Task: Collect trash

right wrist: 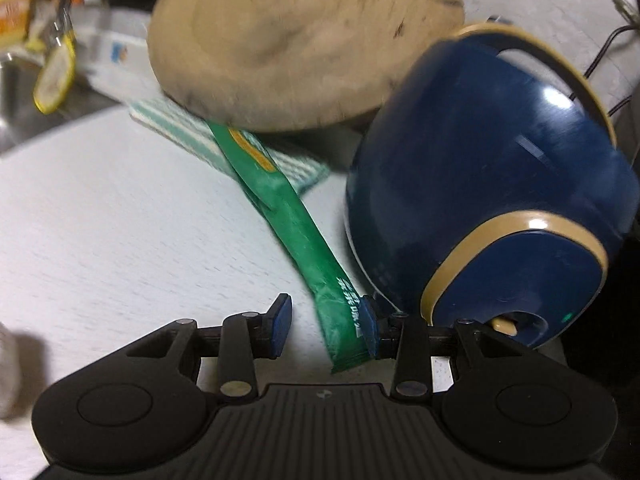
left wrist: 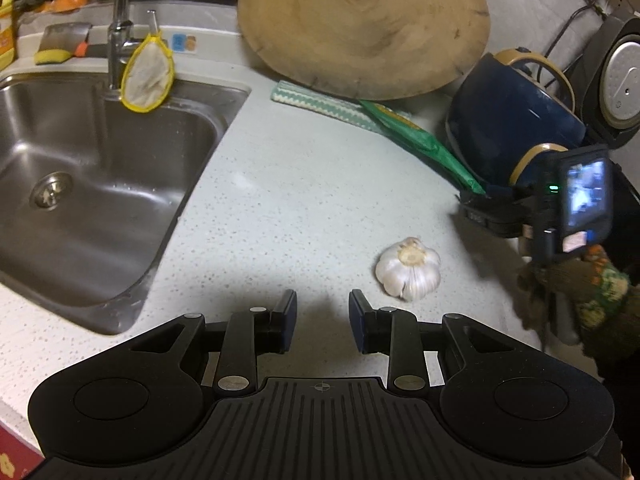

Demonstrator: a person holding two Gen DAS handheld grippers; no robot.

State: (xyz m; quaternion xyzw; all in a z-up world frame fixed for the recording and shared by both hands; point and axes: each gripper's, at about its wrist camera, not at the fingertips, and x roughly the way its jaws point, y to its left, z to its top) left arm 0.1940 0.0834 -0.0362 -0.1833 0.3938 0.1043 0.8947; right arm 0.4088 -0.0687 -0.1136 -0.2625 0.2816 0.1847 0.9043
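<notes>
A long green snack wrapper (right wrist: 298, 224) lies flat on the pale counter, and its far end runs under the wooden board. My right gripper (right wrist: 325, 328) straddles the wrapper's near end. Its right pad (right wrist: 370, 328) touches the wrapper's edge, while a gap separates the left pad (right wrist: 280, 326) from it. In the left wrist view the same wrapper (left wrist: 416, 136) shows at the right, with the right gripper (left wrist: 474, 200) at its tip, held by a gloved hand (left wrist: 580, 292). My left gripper (left wrist: 322, 320) hovers open over bare counter. A garlic bulb (left wrist: 408, 268) sits just right of it.
A steel sink (left wrist: 80, 184) with a faucet (left wrist: 120, 28) fills the left. A round wooden board (left wrist: 360, 28) leans at the back over a striped cloth (left wrist: 312, 98). A blue kettle (right wrist: 500, 184) stands close on the right of the wrapper. A rice cooker (left wrist: 620, 80) is behind it.
</notes>
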